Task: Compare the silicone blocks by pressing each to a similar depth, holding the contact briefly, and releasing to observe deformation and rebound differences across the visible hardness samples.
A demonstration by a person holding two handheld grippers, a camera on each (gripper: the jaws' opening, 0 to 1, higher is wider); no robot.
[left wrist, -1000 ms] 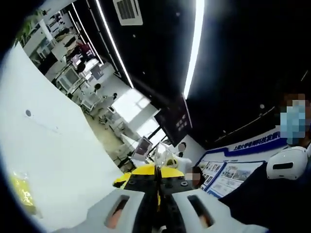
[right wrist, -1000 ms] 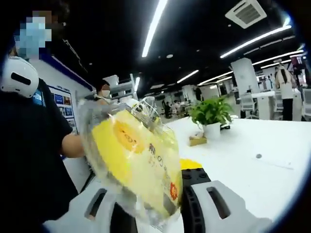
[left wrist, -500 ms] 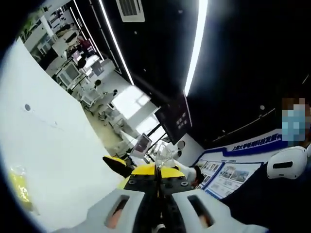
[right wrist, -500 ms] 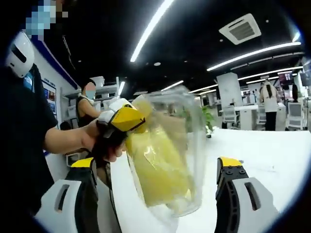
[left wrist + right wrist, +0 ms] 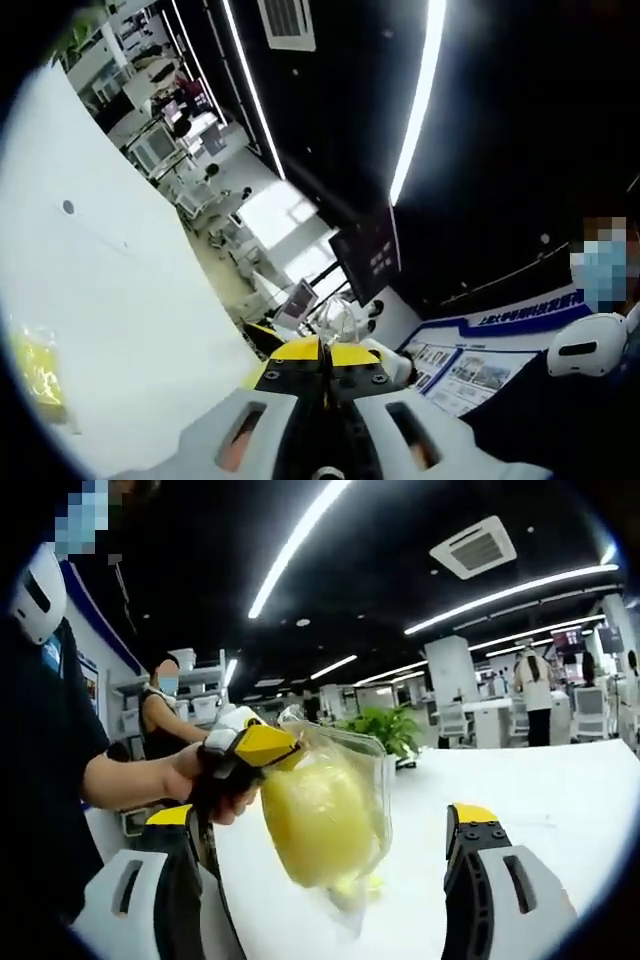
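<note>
In the right gripper view a yellow silicone block point(image 5: 315, 825) hangs inside a clear plastic bag point(image 5: 372, 780) above the white table point(image 5: 540, 790). My left gripper point(image 5: 255, 748), held by a person's hand point(image 5: 205, 780), reaches in from the left and is shut on the bag's top corner. My right gripper point(image 5: 320, 818) stands open; its jaws are wide apart on either side of the bag and do not touch it. In the left gripper view the left gripper point(image 5: 322, 356) has its yellow tips pressed together, with crinkled bag plastic point(image 5: 335, 318) just beyond them.
Another bagged yellow sample point(image 5: 38, 368) lies on the white table point(image 5: 110, 290) at the far left. A potted plant point(image 5: 385, 728) stands at the table's far end. The person's dark sleeve point(image 5: 45, 770) fills the left. Office desks and people are far behind.
My right gripper has opened and let go of the bag. The bag now hangs from the left gripper alone and has swung lower between the right jaws.
</note>
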